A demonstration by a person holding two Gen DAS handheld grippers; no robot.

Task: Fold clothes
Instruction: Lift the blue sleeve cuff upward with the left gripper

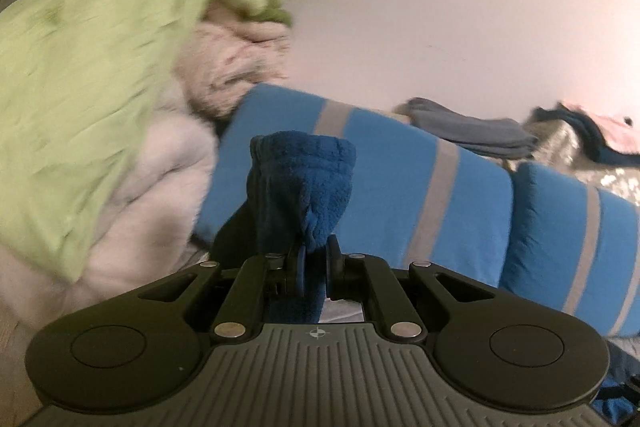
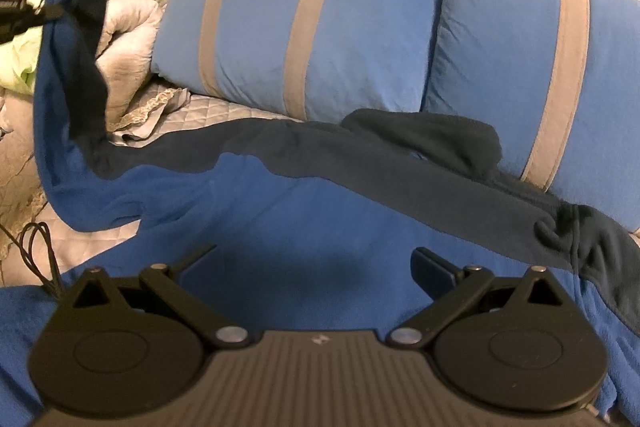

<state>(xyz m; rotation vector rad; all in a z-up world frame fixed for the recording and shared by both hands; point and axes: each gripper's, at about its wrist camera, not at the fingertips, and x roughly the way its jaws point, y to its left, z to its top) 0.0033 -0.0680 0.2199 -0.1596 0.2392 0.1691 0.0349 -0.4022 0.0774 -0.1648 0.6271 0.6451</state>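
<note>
Far to my left a lime green blanket [image 1: 80,75] lies heaped over pale pink bedding [image 1: 160,179]. My left tongs [image 1: 316,259] are clamped tight on a bunched corner of the blue fleece garment [image 2: 280,219], lifting it so that a fuzzy fold stands up above the pads. From the right wrist camera that raised corner shows at the upper left, pinched by the left tongs, with the fabric hanging down to the bed [image 2: 224,107]. The rest of the garment spreads across the quilted grey bed cover, a dark navy band [image 2: 400,167] running along its far edge and touching the pillows. My right tongs [image 2: 316,263] hang spread wide just above the blue cloth, holding nothing. Behind stand two blue pillows with tan stripes [image 2: 304,27], side by side. Farther right, folded grey clothes [image 1: 472,131] rest behind the pillows.
</note>
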